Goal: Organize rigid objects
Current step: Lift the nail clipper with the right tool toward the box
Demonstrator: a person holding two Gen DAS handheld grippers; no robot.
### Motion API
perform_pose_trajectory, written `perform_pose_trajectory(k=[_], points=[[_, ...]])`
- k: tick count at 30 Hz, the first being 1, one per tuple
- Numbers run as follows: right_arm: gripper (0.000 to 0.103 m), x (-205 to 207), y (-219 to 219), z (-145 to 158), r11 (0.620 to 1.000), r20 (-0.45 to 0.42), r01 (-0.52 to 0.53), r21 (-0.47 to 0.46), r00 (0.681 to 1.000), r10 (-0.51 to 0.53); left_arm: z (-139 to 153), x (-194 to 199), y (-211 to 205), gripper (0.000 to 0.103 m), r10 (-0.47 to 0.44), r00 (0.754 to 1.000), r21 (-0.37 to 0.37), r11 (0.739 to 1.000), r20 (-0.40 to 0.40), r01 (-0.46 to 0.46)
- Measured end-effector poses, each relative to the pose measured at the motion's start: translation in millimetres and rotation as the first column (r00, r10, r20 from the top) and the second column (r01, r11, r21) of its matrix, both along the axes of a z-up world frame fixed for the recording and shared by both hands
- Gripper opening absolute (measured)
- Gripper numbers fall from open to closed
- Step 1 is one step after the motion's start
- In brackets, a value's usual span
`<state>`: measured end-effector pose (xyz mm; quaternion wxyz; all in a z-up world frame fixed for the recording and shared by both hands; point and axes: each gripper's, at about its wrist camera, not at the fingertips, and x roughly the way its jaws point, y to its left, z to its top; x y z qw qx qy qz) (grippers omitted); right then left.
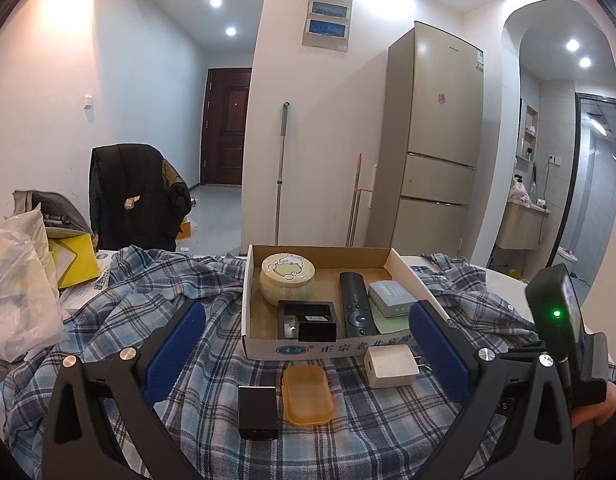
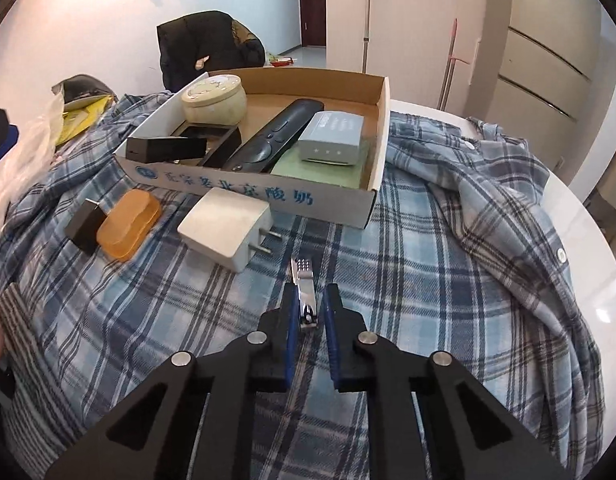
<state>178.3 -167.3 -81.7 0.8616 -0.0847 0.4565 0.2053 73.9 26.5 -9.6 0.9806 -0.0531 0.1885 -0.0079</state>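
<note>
A cardboard tray (image 1: 332, 348) (image 2: 382, 120) on the plaid cloth holds a round tin (image 1: 287, 278) (image 2: 215, 98), a black remote (image 1: 356, 304) (image 2: 273, 136), a grey box (image 1: 392, 298) (image 2: 332, 140) and black boxes (image 1: 308, 320) (image 2: 167, 148). In front of it lie a white charger (image 1: 390, 366) (image 2: 225, 230), an orange case (image 1: 307, 394) (image 2: 129, 224) and a black adapter (image 1: 257, 412) (image 2: 83, 226). My left gripper (image 1: 305, 344) is open above these. My right gripper (image 2: 311, 304) has a metal nail clipper (image 2: 305, 300) between its narrowly parted fingers; contact is unclear.
The plaid shirt (image 2: 468, 240) covers a white round table (image 2: 588, 232). A plastic bag (image 1: 15, 280) and yellow items (image 1: 73, 260) sit at the left. A chair with a black jacket (image 1: 135, 196) stands behind, a fridge (image 1: 436, 140) further back.
</note>
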Motion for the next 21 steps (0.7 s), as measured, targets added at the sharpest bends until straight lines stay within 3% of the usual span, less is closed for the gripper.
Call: perform_pose_trajectory(k=[6, 21], points=[[0.012, 6.6, 14.1, -5.0, 0.999, -0.007, -0.016, -0.052, 1.0, 0.015, -2.2, 2.3, 0.1, 0.103, -0.005, 1.0, -0.006, 1.0, -0.008, 0.005], [0.008, -1.3, 5.0, 1.9, 1.0, 0.02, 0.015, -0.015, 1.0, -0.015, -4.1, 4.0, 5.5, 0.103, -0.005, 1.0, -0.022, 1.0, -0.018, 0.004]])
